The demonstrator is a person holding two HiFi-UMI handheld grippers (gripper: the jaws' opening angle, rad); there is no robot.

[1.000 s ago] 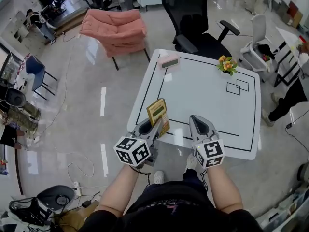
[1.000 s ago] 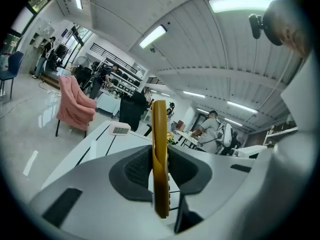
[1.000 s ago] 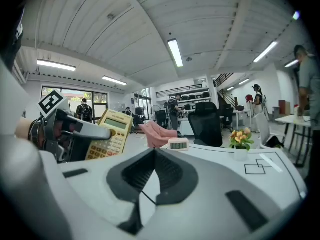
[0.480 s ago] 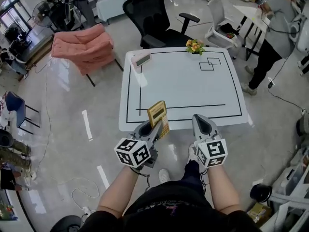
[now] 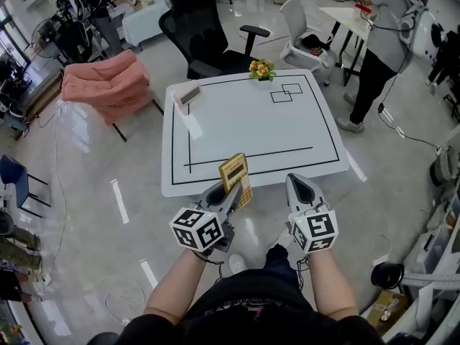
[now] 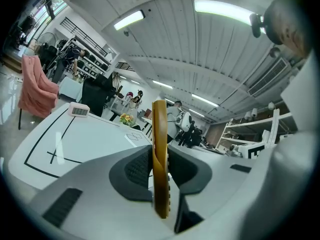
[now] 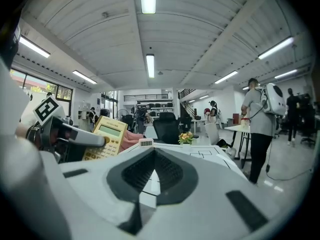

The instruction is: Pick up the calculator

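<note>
Open workshop floor; white surface with black line markings, centre of the head view.

Item: calculator, yellow, slab-shaped. It is lifted clear and sits lower centre of the frame, across the surface's near edge.

Left gripper: jaws pinching the calculator's two flat faces near its lower end, edge-on.

Right gripper: jaws pressed together, nothing between them.

Handling, as judged: light, rigid plastic, smooth and probably slippery, with keys liable to be pressed.

Best hold: across the flat faces, nearer mid-body, to stop pivoting.
</note>
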